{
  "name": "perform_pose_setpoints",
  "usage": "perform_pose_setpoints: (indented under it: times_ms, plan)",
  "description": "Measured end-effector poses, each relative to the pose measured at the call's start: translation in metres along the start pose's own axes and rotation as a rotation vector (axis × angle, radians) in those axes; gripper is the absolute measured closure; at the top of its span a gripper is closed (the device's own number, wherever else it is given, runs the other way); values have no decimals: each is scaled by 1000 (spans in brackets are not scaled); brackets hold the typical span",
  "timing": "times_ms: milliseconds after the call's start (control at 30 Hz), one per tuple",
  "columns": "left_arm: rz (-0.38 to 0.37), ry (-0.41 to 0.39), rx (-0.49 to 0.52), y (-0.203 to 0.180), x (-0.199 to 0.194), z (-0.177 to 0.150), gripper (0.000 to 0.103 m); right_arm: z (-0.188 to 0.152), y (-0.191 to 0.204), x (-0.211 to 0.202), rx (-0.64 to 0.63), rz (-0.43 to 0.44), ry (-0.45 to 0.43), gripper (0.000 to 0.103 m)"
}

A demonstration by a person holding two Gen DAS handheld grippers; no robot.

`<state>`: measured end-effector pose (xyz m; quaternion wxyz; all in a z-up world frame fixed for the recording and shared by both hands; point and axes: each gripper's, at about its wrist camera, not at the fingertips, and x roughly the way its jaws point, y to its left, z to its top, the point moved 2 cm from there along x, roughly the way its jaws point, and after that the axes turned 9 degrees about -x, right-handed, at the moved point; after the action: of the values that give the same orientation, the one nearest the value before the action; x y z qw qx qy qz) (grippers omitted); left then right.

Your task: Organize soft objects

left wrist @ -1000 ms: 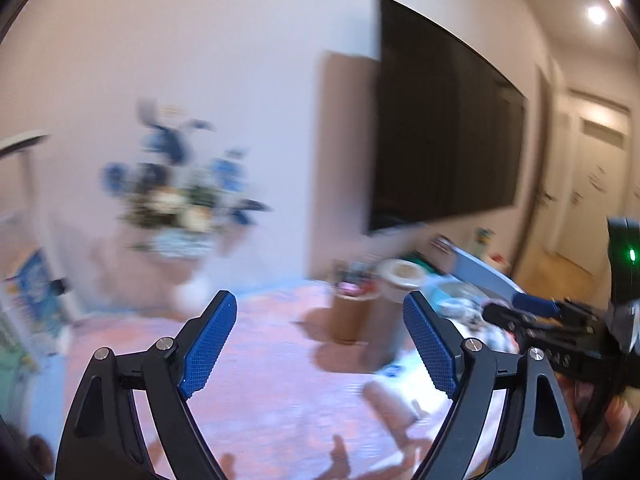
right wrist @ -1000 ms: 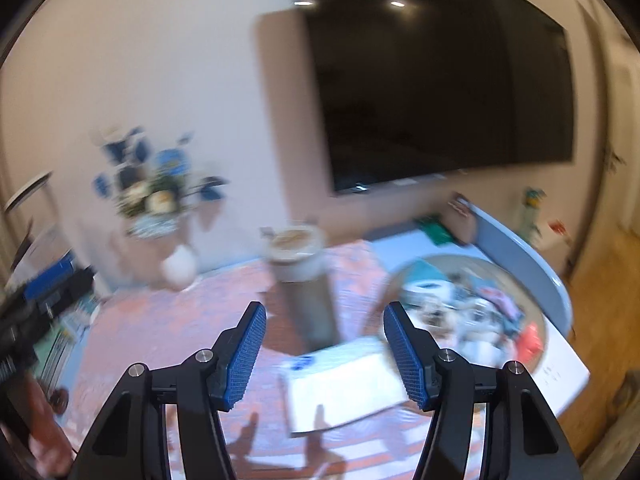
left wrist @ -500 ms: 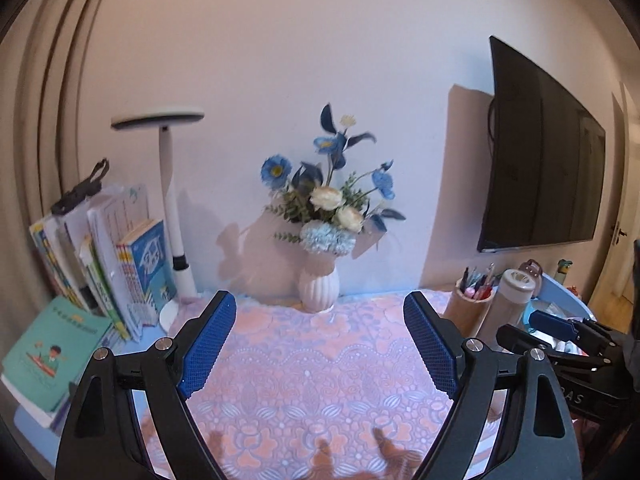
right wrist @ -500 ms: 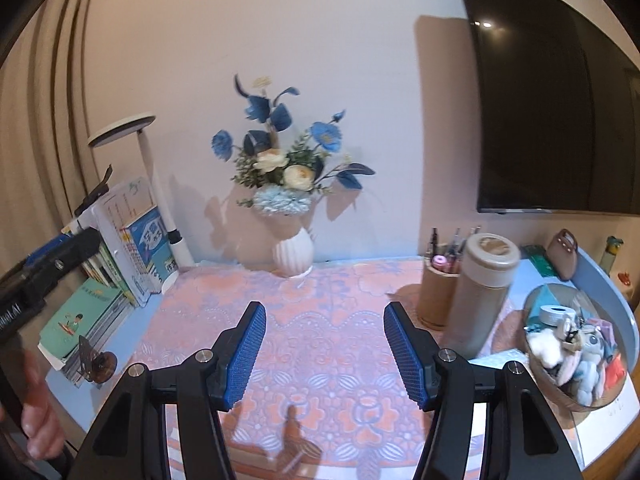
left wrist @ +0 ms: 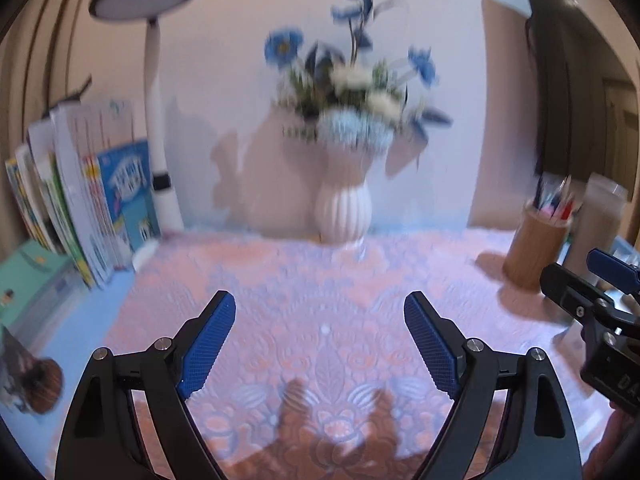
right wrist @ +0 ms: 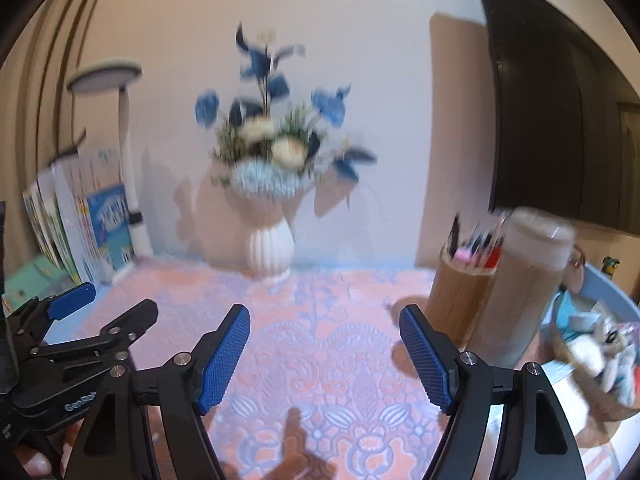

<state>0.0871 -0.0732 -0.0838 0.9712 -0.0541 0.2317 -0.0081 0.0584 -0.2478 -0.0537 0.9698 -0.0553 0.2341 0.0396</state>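
Observation:
A round bowl (right wrist: 624,304) at the table's right edge holds several plush toys and soft bits (right wrist: 596,352); it is blurred. A small brown fuzzy thing (left wrist: 38,384) lies at the table's left edge, too blurred to identify. My left gripper (left wrist: 319,304) hovers open above the pink patterned tablecloth (left wrist: 320,280), nothing between its blue pads. My right gripper (right wrist: 324,314) hangs over the same cloth with its jaws opening and nothing between them. Each gripper shows in the other's view: the right gripper (left wrist: 580,276) at the right edge, the left gripper (right wrist: 112,304) at the left.
A white ribbed vase (left wrist: 344,212) of blue and cream flowers stands at the back centre. Books (left wrist: 80,200) and a white desk lamp (left wrist: 156,128) stand at the back left. A wooden pen holder (right wrist: 460,292) and a tall beige tumbler (right wrist: 524,280) stand right, under a wall TV (right wrist: 560,120).
Both views swung left from the TV to the vase, then sank closer to the tablecloth. The right gripper's jaws stand wider than before. The left gripper's opening looks the same.

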Motion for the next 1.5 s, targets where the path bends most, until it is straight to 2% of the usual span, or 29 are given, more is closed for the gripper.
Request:
perform_pose_setpoints:
  times_ms: [133, 400, 500, 567, 1500]
  plan:
    - [1, 54, 0, -2, 20, -19, 17, -18, 7, 26, -20, 8, 54, 27]
    - [42, 60, 16, -5, 28, -24, 14, -38, 3, 48, 8, 12, 127, 24]
    - [58, 57, 18, -5, 28, -24, 13, -41, 2, 51, 16, 14, 142, 15]
    - [63, 58, 23, -5, 28, -24, 13, -41, 3, 53, 13, 13, 151, 15]
    - [69, 98, 18, -1, 35, -25, 13, -43, 7, 55, -21, -27, 169, 13]
